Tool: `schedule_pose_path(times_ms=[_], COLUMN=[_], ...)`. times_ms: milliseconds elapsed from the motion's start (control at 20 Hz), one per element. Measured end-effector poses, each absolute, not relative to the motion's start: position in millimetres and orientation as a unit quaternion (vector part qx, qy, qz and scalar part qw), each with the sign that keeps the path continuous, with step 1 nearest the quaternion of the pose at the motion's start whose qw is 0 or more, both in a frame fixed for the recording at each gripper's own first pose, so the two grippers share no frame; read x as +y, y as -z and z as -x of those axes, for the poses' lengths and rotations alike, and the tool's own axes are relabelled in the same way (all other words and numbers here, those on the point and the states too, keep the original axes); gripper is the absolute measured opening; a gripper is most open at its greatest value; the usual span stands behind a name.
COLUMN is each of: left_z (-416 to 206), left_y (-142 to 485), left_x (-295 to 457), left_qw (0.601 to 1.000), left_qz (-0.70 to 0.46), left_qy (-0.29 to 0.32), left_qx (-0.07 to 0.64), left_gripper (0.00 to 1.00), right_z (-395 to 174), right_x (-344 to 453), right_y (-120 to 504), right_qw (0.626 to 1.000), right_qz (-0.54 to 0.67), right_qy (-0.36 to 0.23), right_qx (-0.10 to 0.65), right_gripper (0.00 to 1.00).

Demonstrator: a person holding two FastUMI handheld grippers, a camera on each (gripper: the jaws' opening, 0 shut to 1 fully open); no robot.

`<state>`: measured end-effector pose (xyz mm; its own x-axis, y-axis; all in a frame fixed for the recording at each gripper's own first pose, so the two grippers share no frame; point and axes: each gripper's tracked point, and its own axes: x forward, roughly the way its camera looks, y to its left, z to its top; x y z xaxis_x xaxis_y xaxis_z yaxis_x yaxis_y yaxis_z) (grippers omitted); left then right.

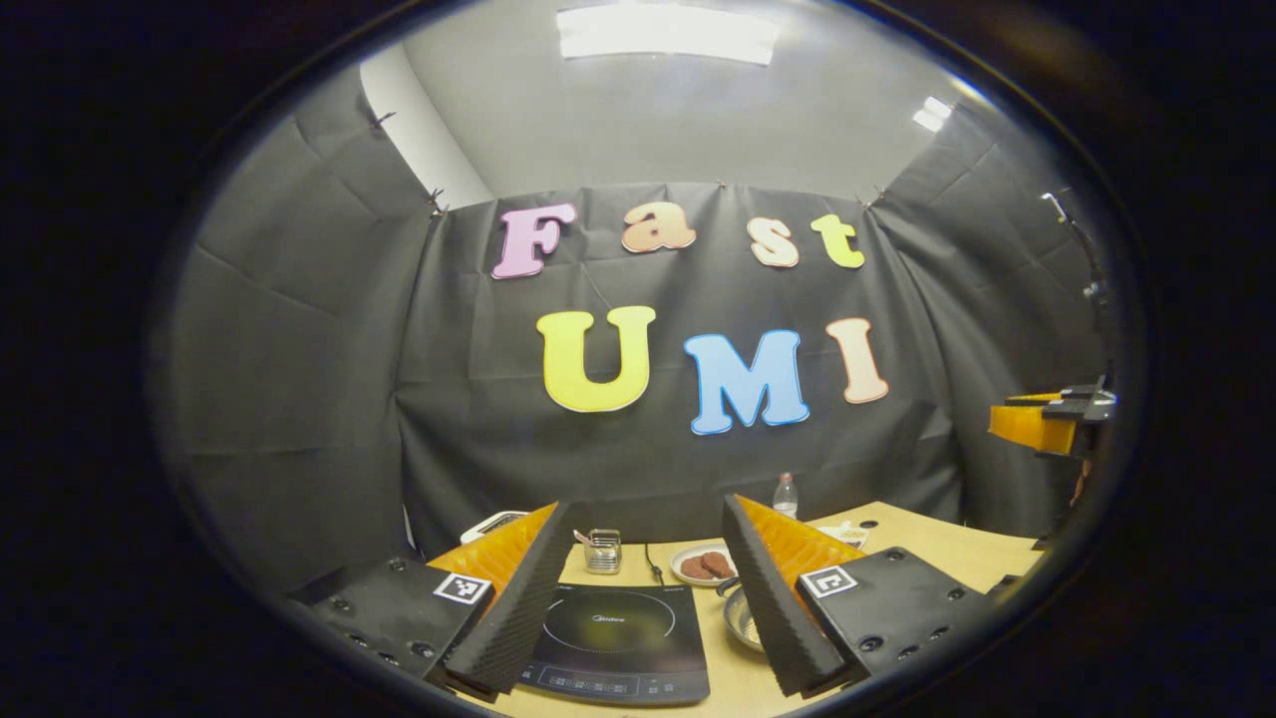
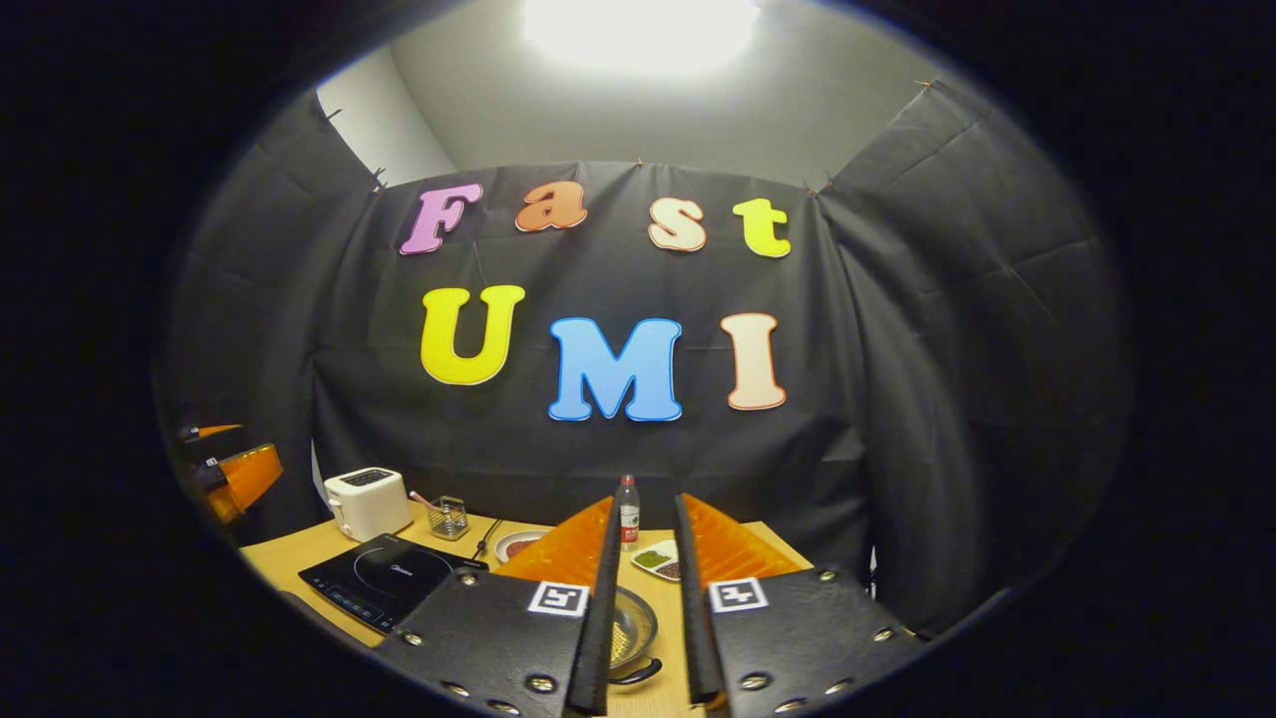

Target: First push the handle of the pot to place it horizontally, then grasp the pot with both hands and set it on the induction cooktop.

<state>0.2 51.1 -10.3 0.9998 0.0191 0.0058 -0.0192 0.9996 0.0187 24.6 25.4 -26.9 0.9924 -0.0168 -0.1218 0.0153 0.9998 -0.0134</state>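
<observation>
A steel pot (image 2: pixel 630 626) sits on the wooden table (image 2: pixel 289 558), low between my right gripper's fingers, its dark handle (image 2: pixel 638 674) pointing toward the camera. My right gripper (image 2: pixel 645 499) hovers above it with a narrow gap and nothing held. To the pot's left lies the black induction cooktop (image 2: pixel 387 581). In the left gripper view the cooktop (image 1: pixel 618 638) lies below my wide-open left gripper (image 1: pixel 646 507), and the pot's rim (image 1: pixel 743 620) peeks out beside the right finger. The other gripper (image 1: pixel 1052 424) hangs far right; the left one (image 2: pixel 234 479) shows at the far left.
A white toaster (image 2: pixel 367 502), a small wire cup (image 2: pixel 449 517), a plate of brown food (image 1: pixel 703 565), a bottle (image 2: pixel 626 511) and a small dish of green and red food (image 2: pixel 658 560) stand along the back of the table. The cooktop's cord (image 1: pixel 653 568) runs backward.
</observation>
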Motion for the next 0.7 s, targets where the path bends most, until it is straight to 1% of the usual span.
schedule_pose_path(times_ms=[50,100,150,250,300,350,400,450,500,550,600,700], left_z=[0,0,-1,-3,-3,-4,-5,-6,-7,-8,-9,-12], left_y=[10,9,8,4,6,6,6,6,7,6,6,6], left_x=[56,59,63,72,75,76,77,81,84,87,89,90], left_qw=[1.0,1.0,1.0,1.0,1.0,1.0,1.0,1.0,1.0,1.0,1.0,1.0], left_qz=[-0.011,-0.012,-0.014,-0.019,-0.017,-0.013,-0.01,-0.01,-0.012,-0.014,-0.013,-0.01], left_qy=[-0.01,-0.008,-0.007,-0.008,-0.006,-0.001,0.002,0.002,0.001,-0.001,-0.001,-0.003], left_qx=[-0.004,-0.006,-0.008,-0.013,-0.014,-0.015,-0.016,-0.016,-0.016,-0.015,-0.016,-0.019], left_gripper=[1.0,0.97,1.0,1.0,0.97,1.0,1.0,0.97,1.0,0.97,1.0,0.98], right_z=[-23,-29,-26,-26,-26,-28,-29,-29,-29,-30,-31,-31], right_x=[36,34,32,46,47,49,54,59,62,65,68,74], right_y=[32,38,31,40,45,48,50,54,56,60,64,79], right_qw=[0.998,0.997,0.998,0.997,0.997,0.996,0.996,0.995,0.995,0.994,0.993,0.99], right_qz=[0.001,0.01,0.009,-0.005,-0.002,0.002,0.003,0.007,0.011,0.014,0.014,0.009], right_qy=[-0.003,0.018,0.031,0.005,0.002,-0.002,-0.009,-0.014,-0.02,-0.026,-0.034,-0.05], right_qx=[0.067,0.068,0.057,0.074,0.083,0.088,0.093,0.097,0.102,0.106,0.111,0.134], right_gripper=[0.23,0.24,0.0,0.01,0.01,0.01,0.01,0.01,0.01,0.01,0.01,0.01])
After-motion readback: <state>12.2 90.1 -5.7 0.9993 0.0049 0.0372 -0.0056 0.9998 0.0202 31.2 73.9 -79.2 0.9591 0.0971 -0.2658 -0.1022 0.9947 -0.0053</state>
